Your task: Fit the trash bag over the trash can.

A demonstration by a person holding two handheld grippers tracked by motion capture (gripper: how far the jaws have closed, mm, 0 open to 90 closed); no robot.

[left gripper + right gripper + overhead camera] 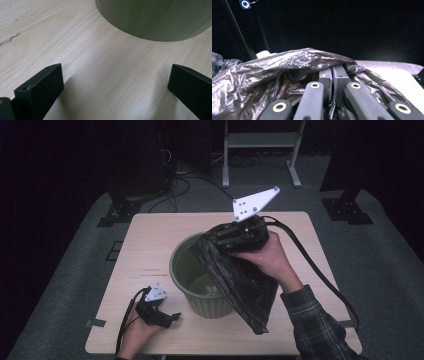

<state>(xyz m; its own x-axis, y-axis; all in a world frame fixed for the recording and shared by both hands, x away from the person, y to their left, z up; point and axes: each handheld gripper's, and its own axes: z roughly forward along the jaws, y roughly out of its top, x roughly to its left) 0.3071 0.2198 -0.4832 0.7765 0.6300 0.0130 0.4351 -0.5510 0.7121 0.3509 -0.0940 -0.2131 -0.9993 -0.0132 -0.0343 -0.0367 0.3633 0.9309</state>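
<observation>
There is one green bin (197, 270), one black plastic bag (245, 275) and two claws, one in each of the person's hands. The right claw (239, 234) is raised above the bin's far rim with its jaws pressed together on a fold of the bag (287, 65), whose crinkled film bunches up around and over the jaw tips in the right gripper view. From that grip the bag hangs down and slants toward the near edge of the table (150, 235), draping over the bin's right side, its lowest corner close to the table's front. The left claw (172, 316) rests low on the table just left of the bin's base, its jaws spread wide with nothing but bare wood between them; the bin's curved wall (155, 20) stands just ahead of them, not touching. The table is pale wood with a light grain. Around it the room is dark, with grey carpet, cables on the floor and a white frame (262, 150) beyond the far edge.
</observation>
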